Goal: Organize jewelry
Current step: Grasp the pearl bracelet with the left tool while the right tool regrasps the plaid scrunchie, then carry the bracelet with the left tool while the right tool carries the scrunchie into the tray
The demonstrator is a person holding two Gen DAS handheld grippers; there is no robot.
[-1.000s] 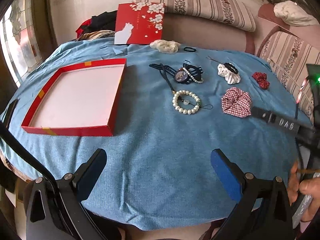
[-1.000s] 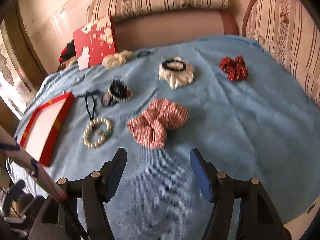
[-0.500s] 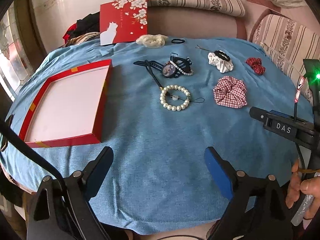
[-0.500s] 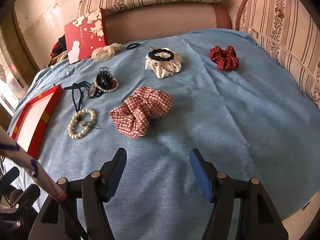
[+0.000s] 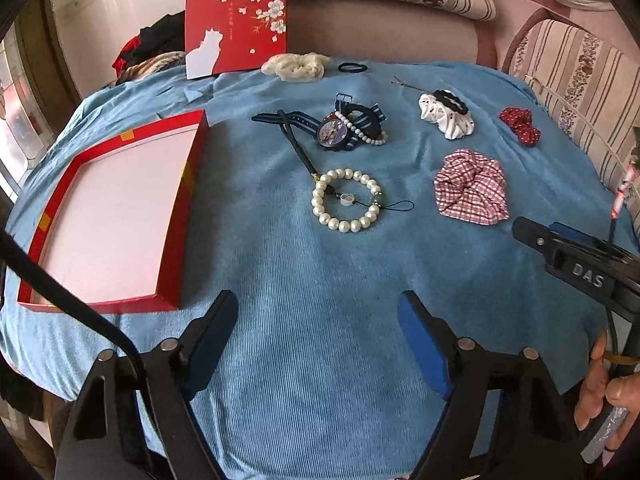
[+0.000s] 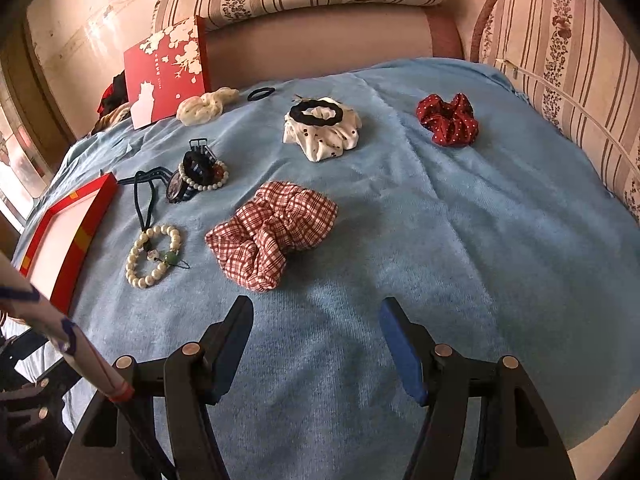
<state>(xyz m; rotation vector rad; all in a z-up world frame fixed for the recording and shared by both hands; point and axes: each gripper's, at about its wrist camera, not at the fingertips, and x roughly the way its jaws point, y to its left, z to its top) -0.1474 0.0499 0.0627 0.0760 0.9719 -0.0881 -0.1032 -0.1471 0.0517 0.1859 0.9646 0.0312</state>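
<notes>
We hover both grippers over the blue cloth (image 5: pixel 320 320), and nothing sits between either pair of jaws. Our left gripper (image 5: pixel 318 328) is closing its jaws on empty air; our right gripper (image 6: pixel 316 336) holds its jaws apart, released, above bare cloth.

The pearl bracelet (image 5: pixel 346 200) lies flat near the middle of the cloth, a dark cord running from it up and left toward the wristwatch (image 5: pixel 332 134). The watch lies on its side, its striped strap stretched roughly left to right, with a small second string of pearls (image 5: pixel 362 130) draped over it. Two pearl pieces, then, and one watch.

Scrunchies now: we count four. The red-checked scrunchie (image 6: pixel 272 232) lies closest to our right gripper, its long axis running left to right. The white spotted scrunchie (image 6: pixel 322 132) carries a black hair tie on top, the red dotted scrunchie (image 6: pixel 448 120) lies far right, and the cream scrunchie (image 6: pixel 206 106) is at the far edge beside a thin black hair tie (image 6: pixel 261 93).

One open red box (image 5: pixel 116 216), pale inside and empty, lies on the left with its long side running away from us. Its red lid (image 5: pixel 236 28) with white blossoms leans upright against the sofa back (image 6: pixel 320 40). Striped floral cushions (image 6: pixel 560 80) ring the far side.
</notes>
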